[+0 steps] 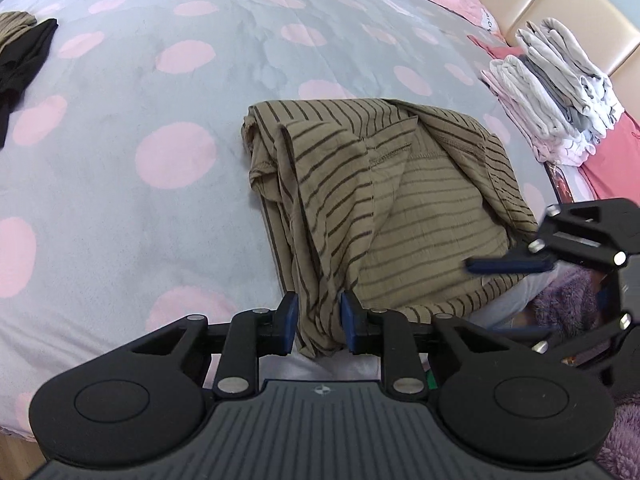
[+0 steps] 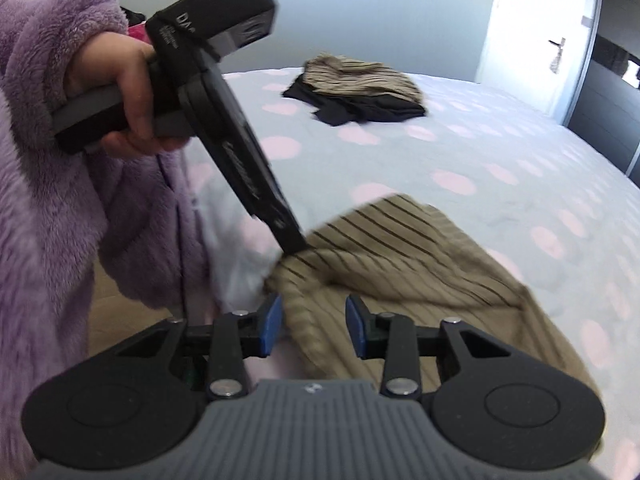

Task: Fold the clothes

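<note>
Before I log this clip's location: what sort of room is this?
Most likely a bedroom: a polka-dot duvet covers a wide bed with a padded headboard, folded laundry is stacked by the headboard, and a door stands beyond.

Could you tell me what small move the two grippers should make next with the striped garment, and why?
Probably close the right gripper on the near hem. The striped garment lies half-folded and rumpled on the bed; the left gripper already pinches a bunched edge, while the right's fingers stand open around cloth.
</note>
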Demonstrator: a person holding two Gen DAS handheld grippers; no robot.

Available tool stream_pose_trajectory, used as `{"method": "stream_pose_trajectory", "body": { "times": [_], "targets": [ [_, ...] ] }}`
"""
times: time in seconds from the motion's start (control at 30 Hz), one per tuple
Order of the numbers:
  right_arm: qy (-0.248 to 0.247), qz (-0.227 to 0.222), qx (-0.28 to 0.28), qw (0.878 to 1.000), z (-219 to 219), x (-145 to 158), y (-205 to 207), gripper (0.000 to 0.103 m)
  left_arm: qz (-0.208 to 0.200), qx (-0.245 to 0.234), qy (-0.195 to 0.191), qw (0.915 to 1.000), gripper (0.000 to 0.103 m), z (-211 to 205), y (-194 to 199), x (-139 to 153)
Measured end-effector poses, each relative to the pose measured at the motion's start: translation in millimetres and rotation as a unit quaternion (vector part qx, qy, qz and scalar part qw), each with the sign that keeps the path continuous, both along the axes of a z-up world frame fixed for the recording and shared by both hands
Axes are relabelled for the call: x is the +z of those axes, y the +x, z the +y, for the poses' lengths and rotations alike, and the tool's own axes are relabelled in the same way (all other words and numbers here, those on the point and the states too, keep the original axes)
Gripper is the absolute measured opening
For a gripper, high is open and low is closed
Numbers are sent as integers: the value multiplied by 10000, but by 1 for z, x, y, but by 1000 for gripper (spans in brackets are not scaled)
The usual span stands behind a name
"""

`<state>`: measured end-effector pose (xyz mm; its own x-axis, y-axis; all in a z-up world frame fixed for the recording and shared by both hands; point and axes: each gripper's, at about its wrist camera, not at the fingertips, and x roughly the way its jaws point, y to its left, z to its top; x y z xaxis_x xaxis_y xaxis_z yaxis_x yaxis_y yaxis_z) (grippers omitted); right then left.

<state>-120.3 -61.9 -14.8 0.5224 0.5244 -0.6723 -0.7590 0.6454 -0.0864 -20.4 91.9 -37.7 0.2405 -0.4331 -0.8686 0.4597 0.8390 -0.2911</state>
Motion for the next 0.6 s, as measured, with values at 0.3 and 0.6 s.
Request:
{"method": "stream_pose_trajectory", "body": {
  "times": [0.3,0.6],
  "targets": [
    [11,384,23,9993,34,-14,26,26,145,-55,-229,9996,21,6,0,-7],
    [230,403,-186,9988,24,-10,30,1,81,-143,-438,9989,4,10,-3,-4]
  ]
}}
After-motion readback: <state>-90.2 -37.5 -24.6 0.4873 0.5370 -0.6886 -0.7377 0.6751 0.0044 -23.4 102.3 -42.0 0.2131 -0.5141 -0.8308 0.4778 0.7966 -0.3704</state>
